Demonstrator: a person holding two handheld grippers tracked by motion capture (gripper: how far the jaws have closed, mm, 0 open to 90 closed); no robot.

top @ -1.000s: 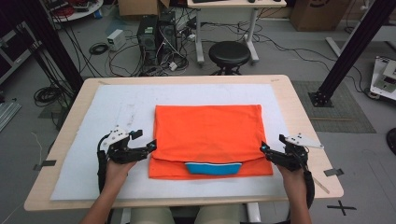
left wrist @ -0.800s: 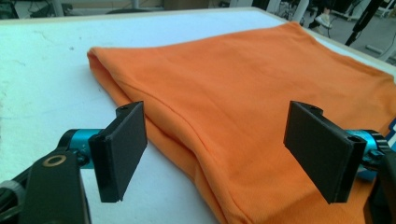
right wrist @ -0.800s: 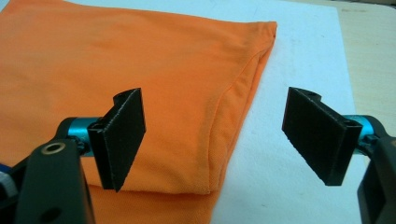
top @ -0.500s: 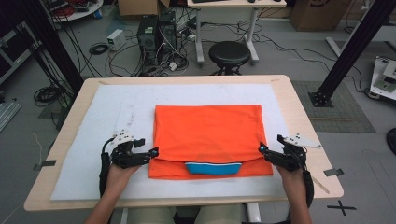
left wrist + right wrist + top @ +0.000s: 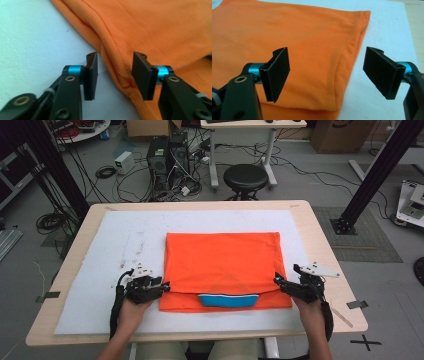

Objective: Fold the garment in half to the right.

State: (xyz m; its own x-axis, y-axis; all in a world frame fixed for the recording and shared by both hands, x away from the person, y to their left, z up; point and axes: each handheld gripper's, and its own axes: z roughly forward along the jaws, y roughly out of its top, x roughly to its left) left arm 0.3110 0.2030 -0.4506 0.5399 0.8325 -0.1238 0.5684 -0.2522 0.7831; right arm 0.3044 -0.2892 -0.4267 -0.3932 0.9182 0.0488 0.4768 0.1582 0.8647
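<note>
The left tongs (image 5: 113, 75) stand apart, one jaw on each side of the folded edge of an orange shirt (image 5: 222, 265), not yet closed on the cloth. Half a second ago they were just off that near left corner; they have since slid in to straddle it. The right tongs (image 5: 332, 75) are wider apart, poised over the shirt's near right corner with nothing held, and have barely moved. The shirt lies flat and folded at the middle of a white mat (image 5: 125, 235) on the wooden surface (image 5: 330, 245), its blue collar (image 5: 227, 300) showing at the edge nearest the person. Each hand (image 5: 132, 312) sits outside the shirt, one to each side. With both corners now lined up, the likely next step is pinching them to make another fold.
</note>
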